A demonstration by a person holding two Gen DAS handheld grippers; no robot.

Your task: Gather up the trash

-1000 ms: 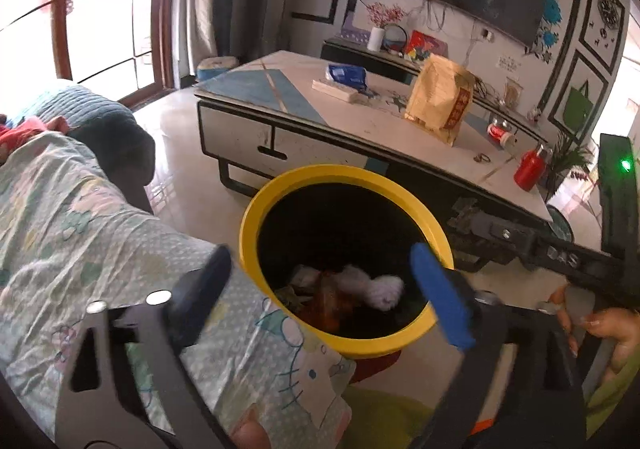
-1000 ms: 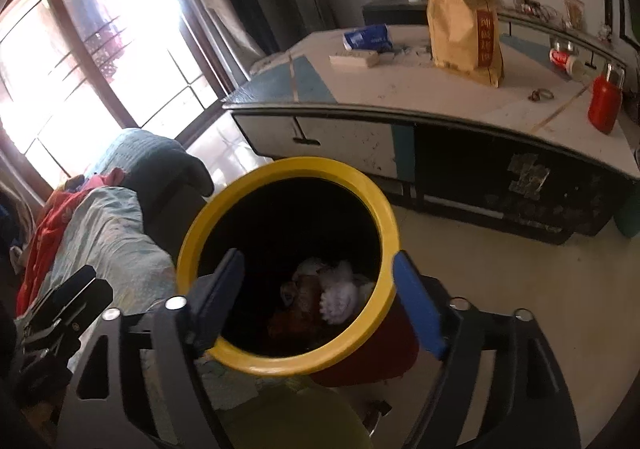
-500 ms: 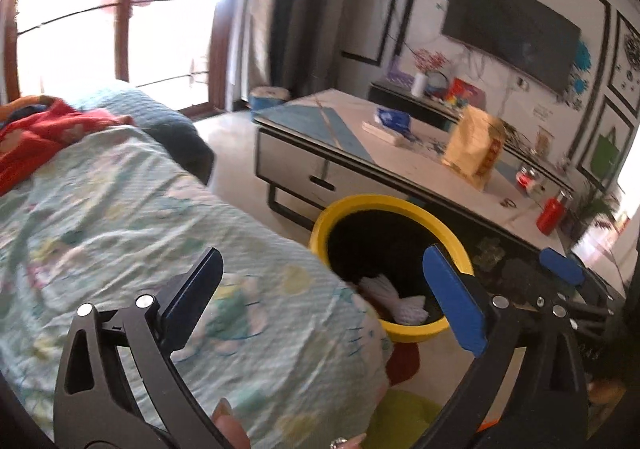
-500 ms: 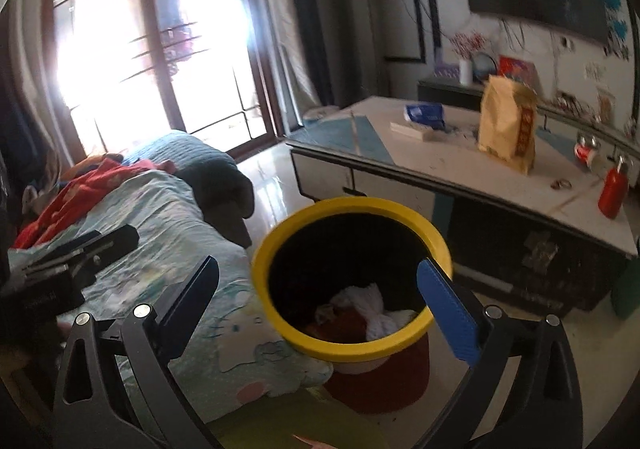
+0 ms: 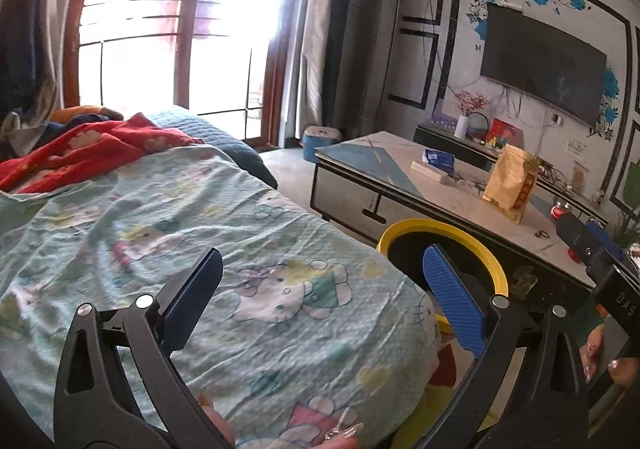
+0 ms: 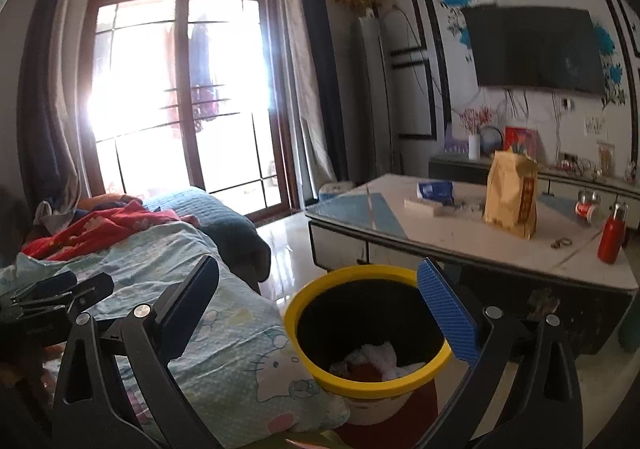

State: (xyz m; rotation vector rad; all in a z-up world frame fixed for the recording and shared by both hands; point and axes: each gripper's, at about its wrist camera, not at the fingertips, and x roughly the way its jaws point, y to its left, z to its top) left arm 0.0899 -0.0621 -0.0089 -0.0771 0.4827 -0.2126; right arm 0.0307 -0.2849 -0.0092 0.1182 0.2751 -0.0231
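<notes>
I am holding both tools raised above the yellow-rimmed bin, which is my landmark here. My left gripper is hanging spread wide with nothing between its pads, pointing over the pale green cartoon-print bedspread that is lying just beside the bin's rim. My right gripper is likewise gaping and empty, looking down into the bin's mouth. Crumpled white tissue and something reddish are sitting at the bottom of the bin, so part of the collecting seems done. Beyond the bin, the low table is carrying a tan paper bag, a blue packet, a tipped can and a red bottle; which of these count as trash I cannot tell. I am judging that the pads are being kept apart and high so either tool is ready for the next pick, likely from the table behind the bin.
</notes>
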